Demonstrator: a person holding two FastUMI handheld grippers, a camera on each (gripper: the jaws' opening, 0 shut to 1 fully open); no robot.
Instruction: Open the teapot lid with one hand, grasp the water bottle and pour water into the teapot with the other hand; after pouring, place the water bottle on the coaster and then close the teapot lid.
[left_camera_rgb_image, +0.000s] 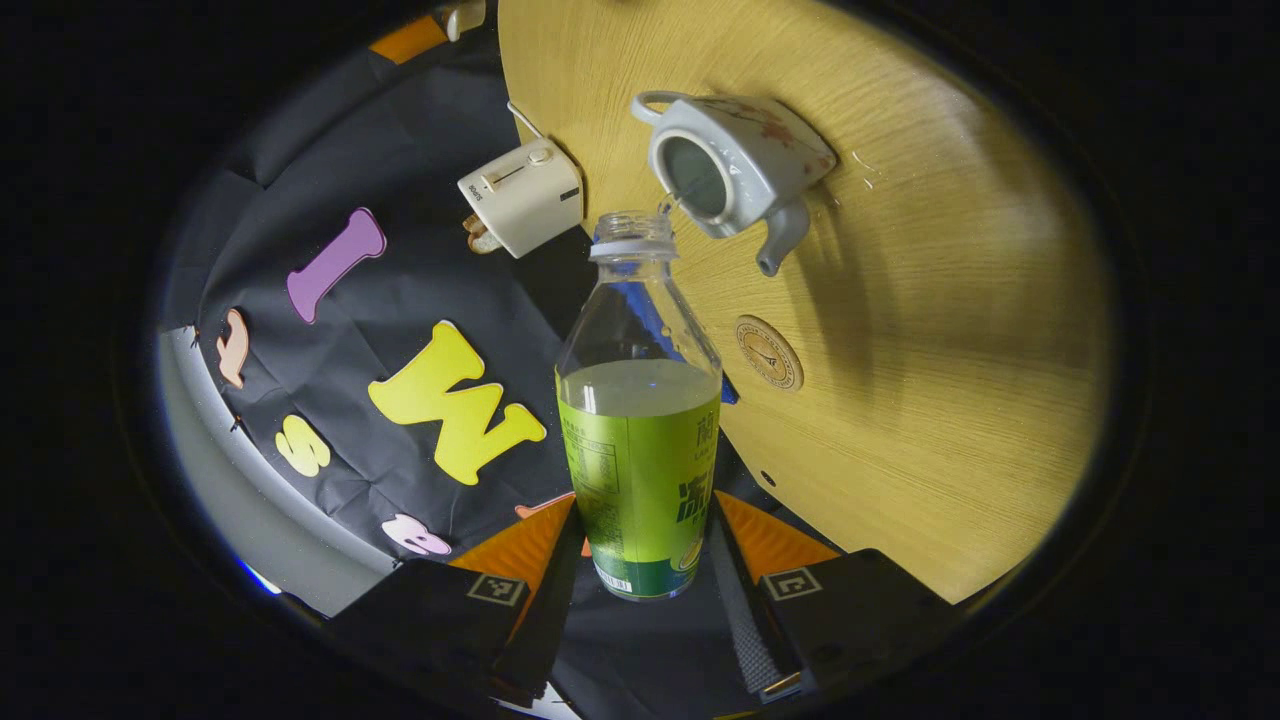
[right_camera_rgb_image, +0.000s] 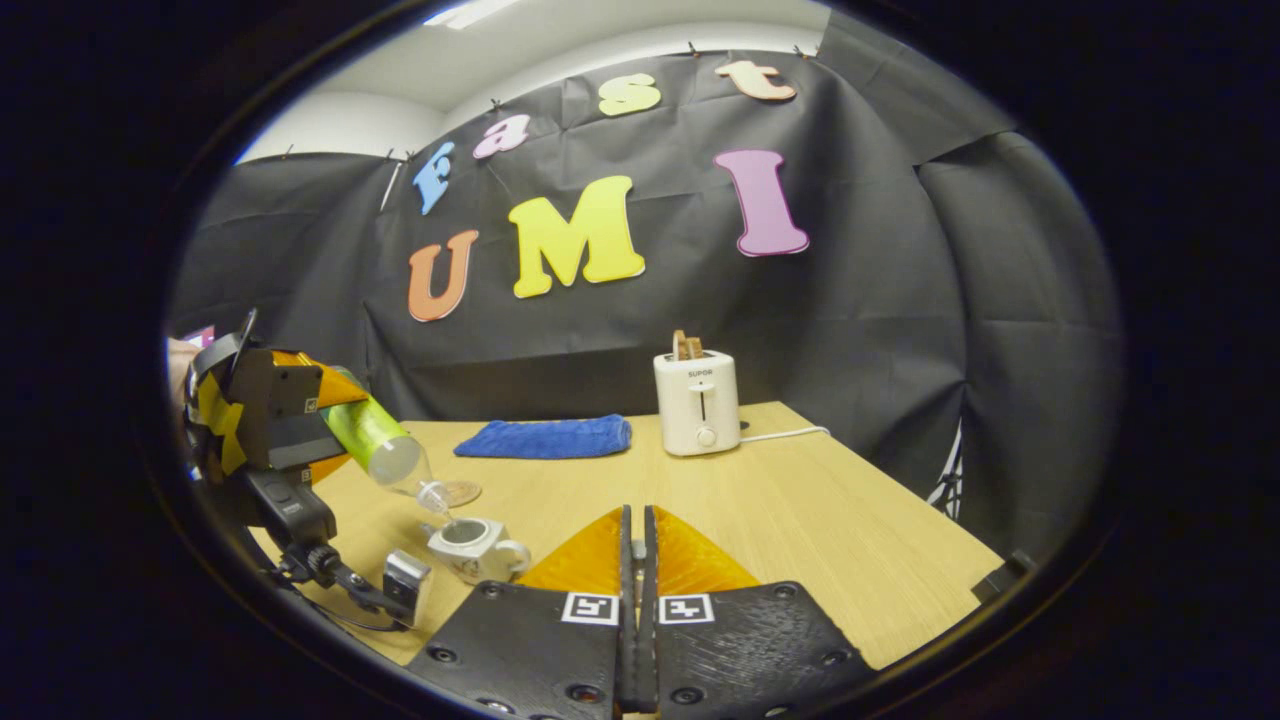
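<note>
My left gripper is shut on a clear water bottle with a green label, its cap off. The bottle is tipped, mouth over the open white teapot, and a thin stream runs into it. In the right gripper view the same bottle slants down over the lidless teapot, held by the left gripper. A round coaster lies on the table near the teapot. My right gripper hovers over the table's middle, pinching a small pale knob; the lid's body is hidden.
A white toaster with bread stands at the back of the wooden table, its cord trailing right. A folded blue towel lies left of it. The coaster sits just behind the teapot.
</note>
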